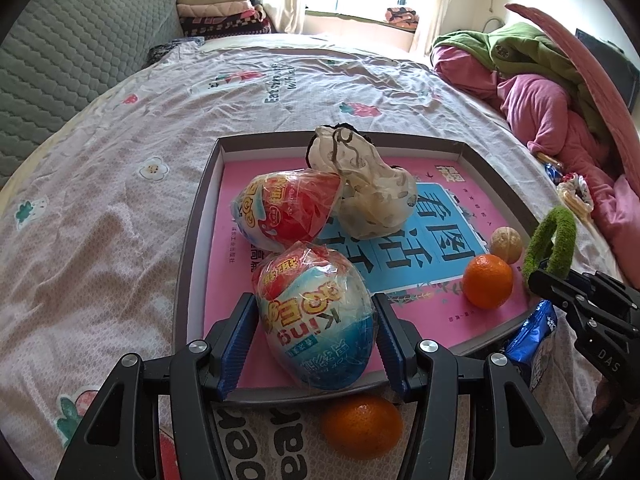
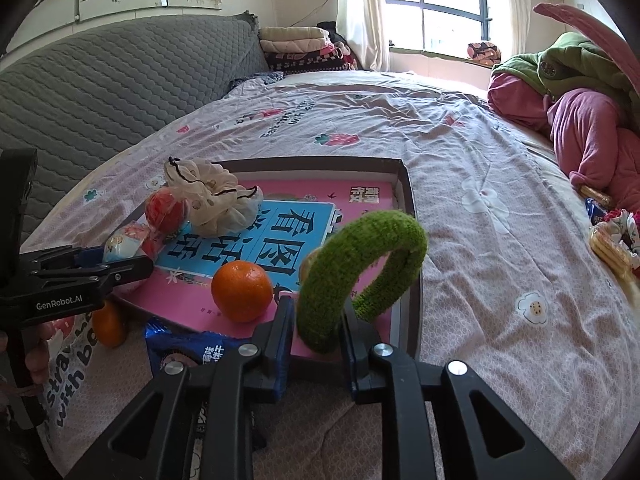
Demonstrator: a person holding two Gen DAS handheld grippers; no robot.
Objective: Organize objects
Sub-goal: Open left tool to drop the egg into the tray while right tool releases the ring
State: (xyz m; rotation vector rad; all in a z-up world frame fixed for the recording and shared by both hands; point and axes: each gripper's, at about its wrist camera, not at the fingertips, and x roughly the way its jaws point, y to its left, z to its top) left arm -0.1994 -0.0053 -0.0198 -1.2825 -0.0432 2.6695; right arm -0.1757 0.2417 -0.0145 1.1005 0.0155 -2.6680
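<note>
A shallow box tray (image 1: pixel 200 216) with a pink and blue printed floor lies on the bed. My left gripper (image 1: pixel 316 332) is shut on a wrapped toy egg (image 1: pixel 320 320) at the tray's near edge. A second toy egg (image 1: pixel 284 208), a cream scrunchie (image 1: pixel 368 196), an orange (image 1: pixel 488 286) and a walnut (image 1: pixel 506 244) lie in the tray. My right gripper (image 2: pixel 316 328) is shut on a green fuzzy headband (image 2: pixel 360 264) held over the tray's near right corner (image 2: pixel 412 320).
Another orange (image 1: pixel 362 426) and a blue snack packet (image 2: pixel 188 346) lie on the bedsheet just outside the tray. Pink and green clothes (image 2: pixel 580 120) are piled at the right. Small packets (image 2: pixel 612 240) lie near them. A grey headboard (image 2: pixel 100 100) stands at left.
</note>
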